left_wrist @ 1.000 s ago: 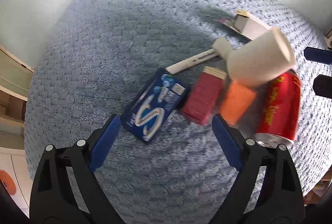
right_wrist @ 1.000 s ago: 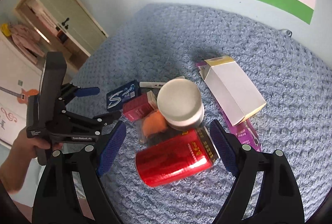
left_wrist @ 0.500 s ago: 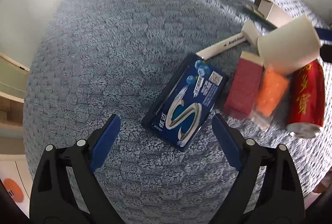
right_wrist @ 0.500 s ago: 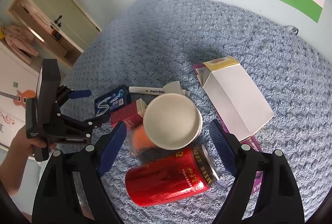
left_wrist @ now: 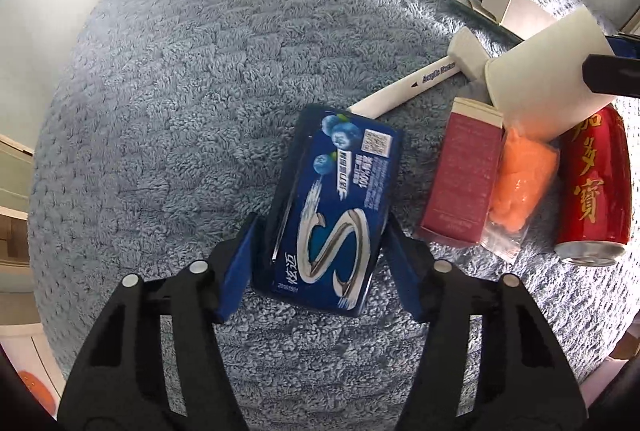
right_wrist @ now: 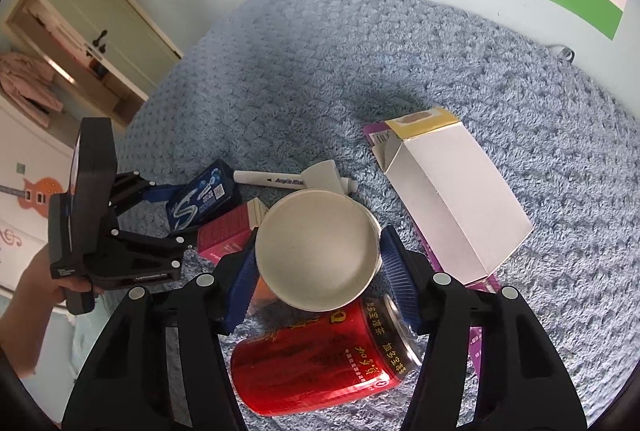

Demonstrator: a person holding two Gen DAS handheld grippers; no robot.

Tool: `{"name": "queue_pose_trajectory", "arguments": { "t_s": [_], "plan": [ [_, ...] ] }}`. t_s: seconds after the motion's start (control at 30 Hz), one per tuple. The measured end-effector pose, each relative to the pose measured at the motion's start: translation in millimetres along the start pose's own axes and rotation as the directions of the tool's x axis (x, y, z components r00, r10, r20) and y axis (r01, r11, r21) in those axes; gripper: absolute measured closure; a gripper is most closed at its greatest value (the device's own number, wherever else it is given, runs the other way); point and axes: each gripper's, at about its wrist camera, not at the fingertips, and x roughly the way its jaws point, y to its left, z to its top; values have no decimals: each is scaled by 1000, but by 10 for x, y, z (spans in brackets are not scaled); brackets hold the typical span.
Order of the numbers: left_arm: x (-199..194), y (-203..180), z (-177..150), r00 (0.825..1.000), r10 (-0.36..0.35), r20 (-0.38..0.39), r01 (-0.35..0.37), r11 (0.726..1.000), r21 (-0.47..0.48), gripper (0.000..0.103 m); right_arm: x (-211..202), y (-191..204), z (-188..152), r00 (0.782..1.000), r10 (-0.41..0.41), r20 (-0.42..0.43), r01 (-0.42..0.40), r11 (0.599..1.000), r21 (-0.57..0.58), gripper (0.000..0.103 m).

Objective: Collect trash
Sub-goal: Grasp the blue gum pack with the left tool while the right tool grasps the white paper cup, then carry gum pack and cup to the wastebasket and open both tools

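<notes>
Both jaw pairs have just been closing: the left gripper (left_wrist: pixel 320 263) now clamps the blue gum pack (left_wrist: pixel 334 207), the right gripper (right_wrist: pixel 316 277) pinches the white paper cup (right_wrist: pixel 318 251); both pieces appear ready for lifting.

Counts: one blue gum pack (left_wrist: pixel 332 215), one red box (left_wrist: pixel 464 175), one orange packet (left_wrist: pixel 520 183), one red can (right_wrist: pixel 320 359), one paper cup (right_wrist: pixel 316 251), one marker (left_wrist: pixel 416 83), one white carton (right_wrist: pixel 452 199).
</notes>
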Motion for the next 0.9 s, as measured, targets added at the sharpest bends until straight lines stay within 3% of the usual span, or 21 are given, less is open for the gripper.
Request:
{"name": "queue_pose_trajectory", "arguments": {
  "t_s": [0.57,0.9],
  "plan": [
    [-503,-66,-420,996,55,69,-49,995,-84,52,-549,60,-113,990,52,134,-56,998,29,44],
    [-837,54,-791,989,97,110,-76,980,-184,52,-768,297,-301,982,99,163,-98,995,-15,44]
  ]
}}
